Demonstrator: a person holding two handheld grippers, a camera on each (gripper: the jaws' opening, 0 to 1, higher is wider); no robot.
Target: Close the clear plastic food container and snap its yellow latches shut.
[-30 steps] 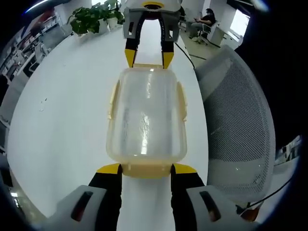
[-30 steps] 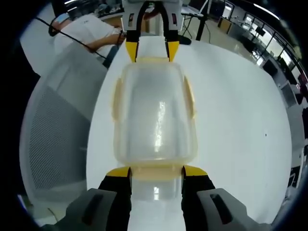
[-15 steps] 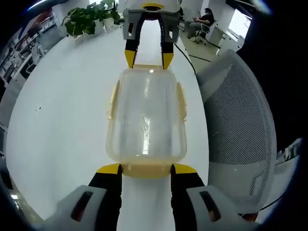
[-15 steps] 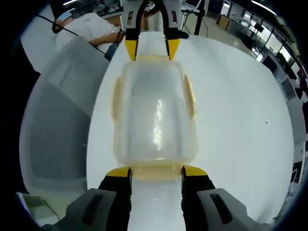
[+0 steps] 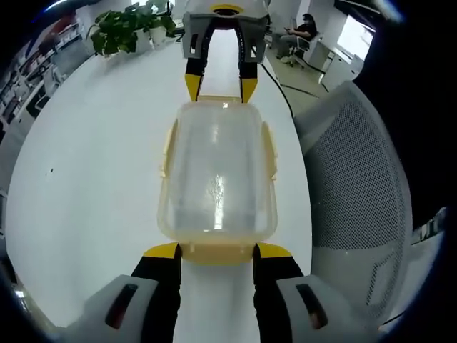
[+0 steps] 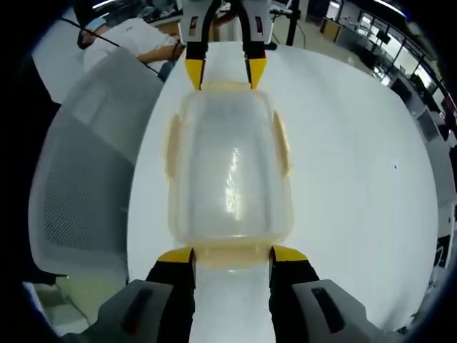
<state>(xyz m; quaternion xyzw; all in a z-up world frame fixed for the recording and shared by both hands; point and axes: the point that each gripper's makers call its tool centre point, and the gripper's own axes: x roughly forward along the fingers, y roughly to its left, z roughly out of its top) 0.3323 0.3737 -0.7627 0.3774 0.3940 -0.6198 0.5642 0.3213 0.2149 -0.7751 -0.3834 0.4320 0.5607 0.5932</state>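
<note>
**Container pinned end to end, latches not visibly pressed**

While both grippers bracket the clear food container (image 5: 216,171) from opposite short ends, little about the hold differs from a second ago — only the background has slid (the potted plant (image 5: 121,30) and the mesh chair (image 5: 357,186) have shifted in the left gripper view, which reads as camera drift, not the box moving). The container sits on the white table (image 5: 86,157), lid on, lengthwise between the two tools.

The left gripper (image 5: 216,250) has its jaws parted to about the width of the near end latch (image 5: 216,252), tips touching or just beside the rim; whether they squeeze it I cannot tell. The right gripper (image 6: 232,255) stands the same way at the opposite end, its yellow tips flanking that end's latch (image 6: 232,259).

Side latches (image 5: 168,146) lie along the long edges — pressed home or merely folded down is unclear. By my reading the task is stalled at bracing: no latch looks newly snapped.
</note>
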